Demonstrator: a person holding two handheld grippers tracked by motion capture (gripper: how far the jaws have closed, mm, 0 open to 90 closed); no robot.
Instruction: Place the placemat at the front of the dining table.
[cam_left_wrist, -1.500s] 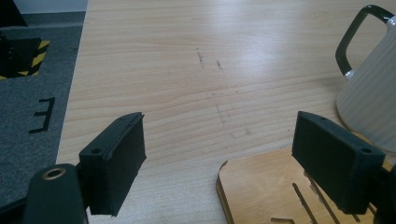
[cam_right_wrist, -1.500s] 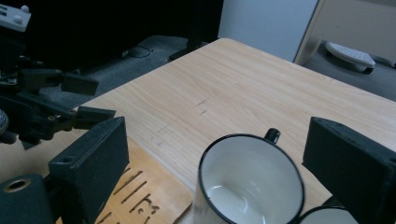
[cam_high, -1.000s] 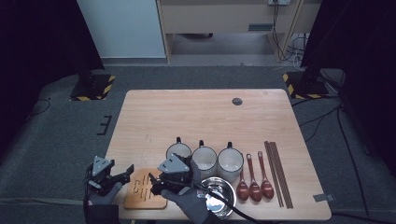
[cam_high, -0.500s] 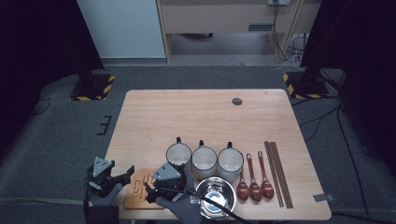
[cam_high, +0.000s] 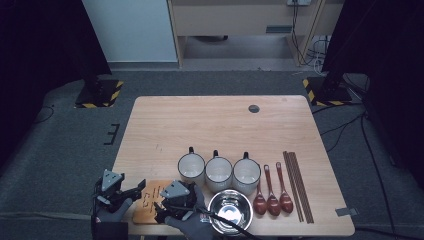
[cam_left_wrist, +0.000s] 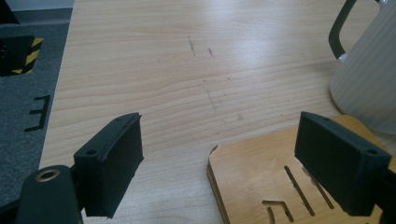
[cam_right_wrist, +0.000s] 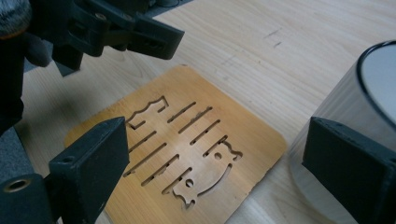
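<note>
A wooden trivet (cam_high: 150, 201) with cut-out slots lies at the table's front left. My left gripper (cam_high: 139, 188) sits at its left edge, jaws open; in the left gripper view the trivet's corner (cam_left_wrist: 261, 186) lies low between the open jaws of the left gripper (cam_left_wrist: 219, 140), untouched. My right gripper (cam_high: 161, 209) hovers over the trivet's right side, open. In the right gripper view the trivet (cam_right_wrist: 187, 140) spreads between the wide jaws of the right gripper (cam_right_wrist: 219, 140), with the left gripper (cam_right_wrist: 116, 32) at the upper left.
Three white ribbed mugs (cam_high: 219, 172) stand in a row behind a steel bowl (cam_high: 216, 200). The leftmost mug (cam_left_wrist: 369, 84) (cam_right_wrist: 345, 107) stands close to the trivet's far corner. Three brown spoons (cam_high: 272, 192) and chopsticks (cam_high: 298, 185) lie to the right. The table's front edge (cam_high: 300, 234) is close.
My right gripper has come down and slightly left, toward the trivet and the front edge. The left gripper has stayed where it was, still open.
</note>
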